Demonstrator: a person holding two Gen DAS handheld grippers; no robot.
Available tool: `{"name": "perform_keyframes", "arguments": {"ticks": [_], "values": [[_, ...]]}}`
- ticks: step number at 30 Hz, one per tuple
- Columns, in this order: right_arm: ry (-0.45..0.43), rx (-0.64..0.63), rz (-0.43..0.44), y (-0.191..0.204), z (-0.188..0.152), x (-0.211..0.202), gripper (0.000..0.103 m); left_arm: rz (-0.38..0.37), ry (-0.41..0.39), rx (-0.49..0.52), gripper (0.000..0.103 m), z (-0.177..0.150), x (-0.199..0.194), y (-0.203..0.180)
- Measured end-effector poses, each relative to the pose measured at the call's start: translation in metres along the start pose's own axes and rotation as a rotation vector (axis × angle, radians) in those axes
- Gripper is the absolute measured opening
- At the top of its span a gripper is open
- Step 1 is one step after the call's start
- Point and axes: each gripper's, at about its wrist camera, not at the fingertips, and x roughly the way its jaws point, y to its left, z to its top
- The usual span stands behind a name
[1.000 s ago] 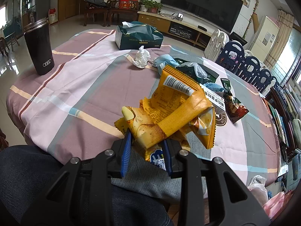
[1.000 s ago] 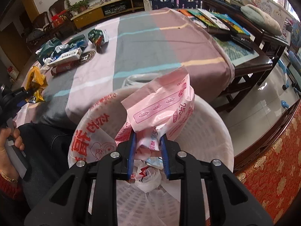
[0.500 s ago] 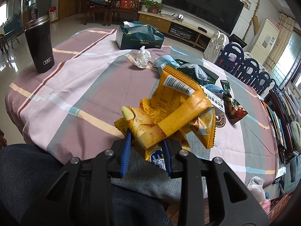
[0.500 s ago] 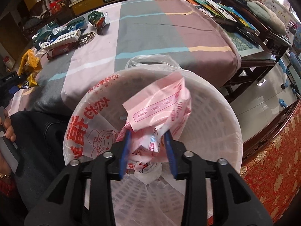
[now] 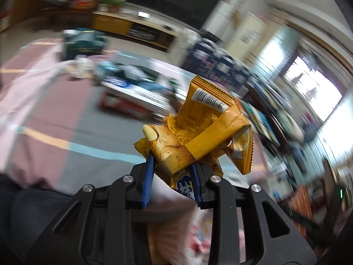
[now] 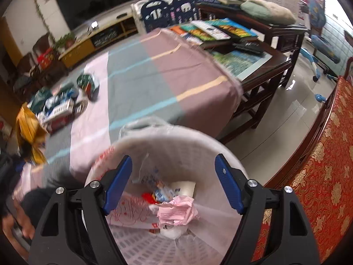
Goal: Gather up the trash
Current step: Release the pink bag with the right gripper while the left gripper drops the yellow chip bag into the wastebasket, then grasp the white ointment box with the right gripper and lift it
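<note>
Left tongs are clamped on a crumpled yellow wrapper, held up above the bench edge; the barcode end sticks up toward 12 o'clock. The left view is heavily motion-blurred, so background litter is only vaguely made out. Right tongs are spread wide with nothing between them, poised over the white bin. A crumpled pink wrapper lies inside the bin among other scraps, on the liner. In the right view, the yellow wrapper is seen at 9 o'clock, and a pile of trash is left on the bench at 10 o'clock. Books are stacked on a side table at 1 o'clock.
</note>
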Motion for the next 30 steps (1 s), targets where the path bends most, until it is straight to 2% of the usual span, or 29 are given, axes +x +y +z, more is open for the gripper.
{"name": "perform_keyframes", "arguments": {"ticks": [3,6,8,9,10,13,15,18,20,24,27,29,30], "values": [[-0.063,0.04,-0.024,-0.013,0.011,-0.014,0.076,-0.113,0.126,0.215,0.033,-0.029,0.018,-0.057],[-0.112,0.087,-0.04,-0.03,0.021,-0.025,0.079,-0.186,0.241,0.4,0.041,-0.065,0.035,-0.099],[-0.132,0.12,-0.048,-0.041,0.025,-0.028,0.082,-0.189,0.308,0.5,0.056,-0.085,0.046,-0.117],[-0.133,0.131,-0.051,-0.045,0.026,-0.028,0.082,-0.185,0.338,0.552,0.072,-0.094,0.051,-0.126],[-0.13,0.139,-0.053,-0.048,0.027,-0.027,0.082,-0.184,0.342,0.581,0.08,-0.098,0.052,-0.13],[-0.107,0.16,-0.053,-0.053,0.024,-0.022,0.082,-0.192,0.32,0.583,0.092,-0.097,0.049,-0.131],[-0.085,0.159,-0.048,-0.05,0.021,-0.017,0.082,-0.169,0.303,0.515,0.093,-0.088,0.051,-0.12],[-0.075,0.139,-0.043,-0.041,0.018,-0.012,0.082,-0.051,0.247,0.398,0.093,-0.068,0.049,-0.091],[-0.071,0.117,-0.039,-0.033,0.018,-0.01,0.082,0.078,0.169,0.336,0.093,-0.047,0.042,-0.069],[-0.041,0.074,-0.008,-0.013,0.019,0.0,0.082,0.382,0.006,0.201,0.093,0.001,0.027,-0.014],[0.001,0.023,0.028,0.013,0.02,0.013,0.082,0.572,-0.074,0.085,0.093,0.033,0.017,0.031],[0.019,-0.028,0.051,0.037,0.02,0.021,0.081,0.657,-0.11,0.014,0.094,0.047,0.014,0.058],[0.025,-0.062,0.064,0.051,0.02,0.025,0.082,0.672,-0.106,-0.037,0.095,0.051,0.013,0.073]]}}
